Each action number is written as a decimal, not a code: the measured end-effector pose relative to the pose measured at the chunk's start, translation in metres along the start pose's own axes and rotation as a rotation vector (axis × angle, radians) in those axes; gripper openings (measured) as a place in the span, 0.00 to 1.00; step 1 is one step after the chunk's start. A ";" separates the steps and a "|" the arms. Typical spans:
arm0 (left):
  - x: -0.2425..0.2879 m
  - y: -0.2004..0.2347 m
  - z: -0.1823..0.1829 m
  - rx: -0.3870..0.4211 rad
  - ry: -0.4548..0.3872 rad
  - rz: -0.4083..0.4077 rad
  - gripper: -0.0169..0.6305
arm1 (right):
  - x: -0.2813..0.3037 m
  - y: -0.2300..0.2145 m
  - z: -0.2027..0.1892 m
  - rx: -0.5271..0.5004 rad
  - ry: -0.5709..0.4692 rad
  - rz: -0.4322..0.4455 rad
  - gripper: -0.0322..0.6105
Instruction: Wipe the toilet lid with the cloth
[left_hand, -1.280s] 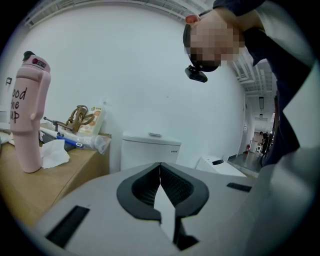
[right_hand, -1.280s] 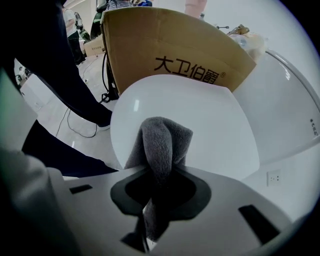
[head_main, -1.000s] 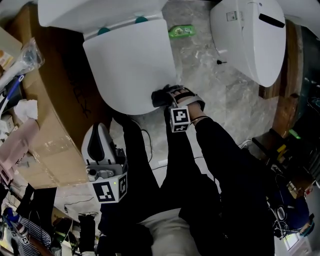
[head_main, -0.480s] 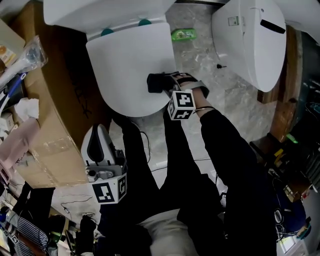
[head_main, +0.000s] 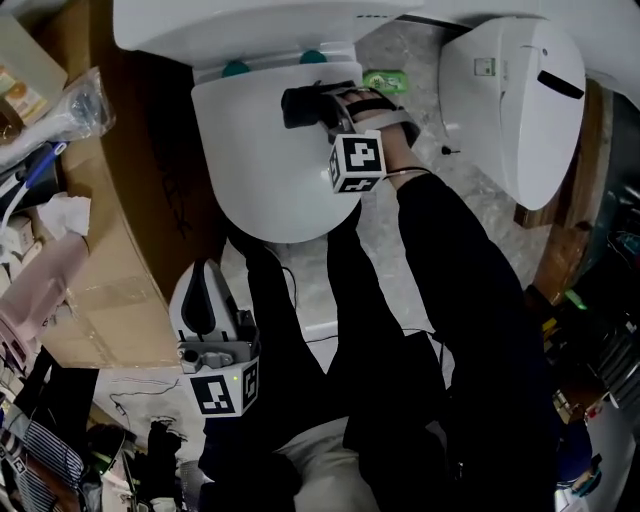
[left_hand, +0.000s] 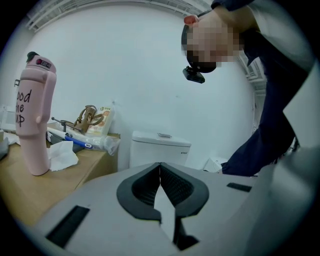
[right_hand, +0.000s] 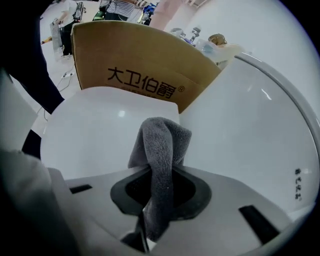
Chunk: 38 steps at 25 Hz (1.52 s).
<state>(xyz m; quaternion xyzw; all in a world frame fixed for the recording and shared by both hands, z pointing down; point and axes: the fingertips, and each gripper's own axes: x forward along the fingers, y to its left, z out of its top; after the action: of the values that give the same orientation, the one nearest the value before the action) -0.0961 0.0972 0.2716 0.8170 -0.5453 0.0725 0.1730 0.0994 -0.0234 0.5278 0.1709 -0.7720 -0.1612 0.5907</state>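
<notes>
The white toilet lid lies closed under the tank. My right gripper reaches over its rear part near the teal hinge caps and is shut on a dark grey cloth. In the right gripper view the cloth sticks up folded from between the jaws, with the lid just ahead and below. My left gripper hangs low beside the person's leg, away from the toilet. In the left gripper view its jaws are shut together with nothing in them.
A cardboard box stands against the toilet's left side, with a tissue and clutter on it. A second toilet is at the right, across marble floor with a small green item. A pink tumbler stands on the box.
My right gripper has carried the cloth from the lid's front edge up across the lid to its rear, near the hinges. The left gripper has stayed low at the person's side.
</notes>
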 end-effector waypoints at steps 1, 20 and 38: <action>0.001 0.001 0.001 -0.001 0.002 0.005 0.05 | 0.007 -0.011 -0.001 0.003 0.006 -0.007 0.15; 0.023 0.007 -0.018 -0.020 0.065 0.011 0.05 | 0.070 -0.045 -0.017 0.006 0.096 -0.008 0.15; 0.009 0.000 -0.022 -0.008 0.047 -0.056 0.05 | 0.028 0.104 0.018 -0.041 0.073 0.157 0.15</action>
<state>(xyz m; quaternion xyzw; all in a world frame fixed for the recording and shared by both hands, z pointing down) -0.0916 0.0975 0.2949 0.8294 -0.5182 0.0844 0.1909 0.0677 0.0573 0.5944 0.1036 -0.7573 -0.1239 0.6327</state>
